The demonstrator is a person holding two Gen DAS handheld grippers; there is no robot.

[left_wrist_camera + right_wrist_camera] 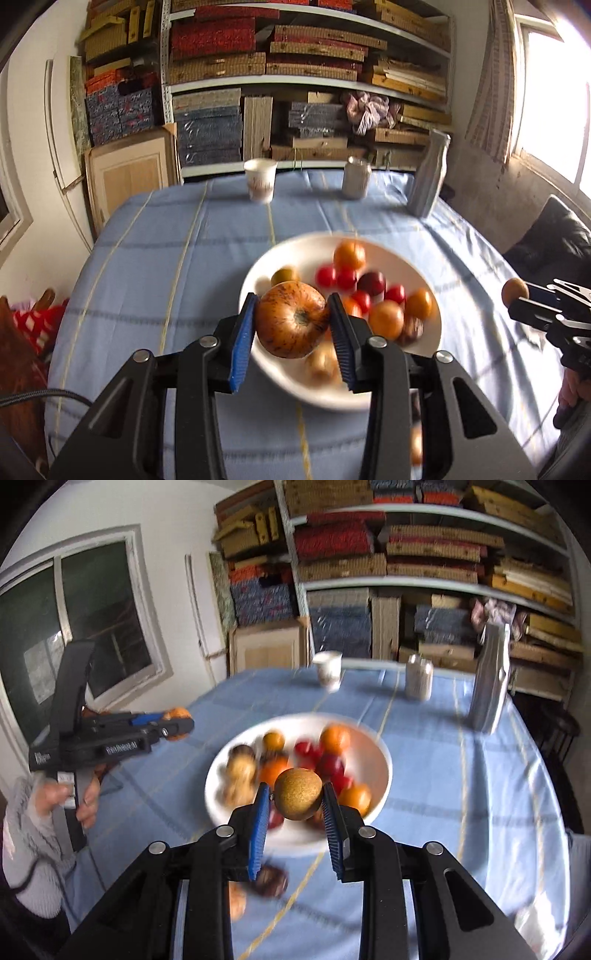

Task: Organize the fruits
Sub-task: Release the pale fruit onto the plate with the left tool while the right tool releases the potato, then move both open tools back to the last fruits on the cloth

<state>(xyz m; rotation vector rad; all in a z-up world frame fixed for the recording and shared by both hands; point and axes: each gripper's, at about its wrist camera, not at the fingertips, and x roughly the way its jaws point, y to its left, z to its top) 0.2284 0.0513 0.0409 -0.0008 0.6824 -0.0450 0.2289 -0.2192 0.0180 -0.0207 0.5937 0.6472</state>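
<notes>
My left gripper (pixel 293 325) is shut on a large orange-brown speckled apple (pixel 291 325) and holds it above the near rim of a white bowl (pixel 413 269). The bowl holds several small oranges, red tomatoes and dark plums. My right gripper (pixel 298 799) is shut on a round brown fruit (pixel 298 794) over the near edge of the same bowl (pixel 380 753). The right gripper also shows in the left wrist view (pixel 517 295), to the right of the bowl. The left gripper shows in the right wrist view (pixel 181 722), left of the bowl.
A paper cup (pixel 260 180), a metal can (pixel 356 181) and a tall silver bottle (pixel 430 173) stand at the table's far edge on the blue checked cloth (pixel 166 258). Two loose fruits (pixel 271 880) lie on the cloth below my right gripper. Shelves of boxes stand behind.
</notes>
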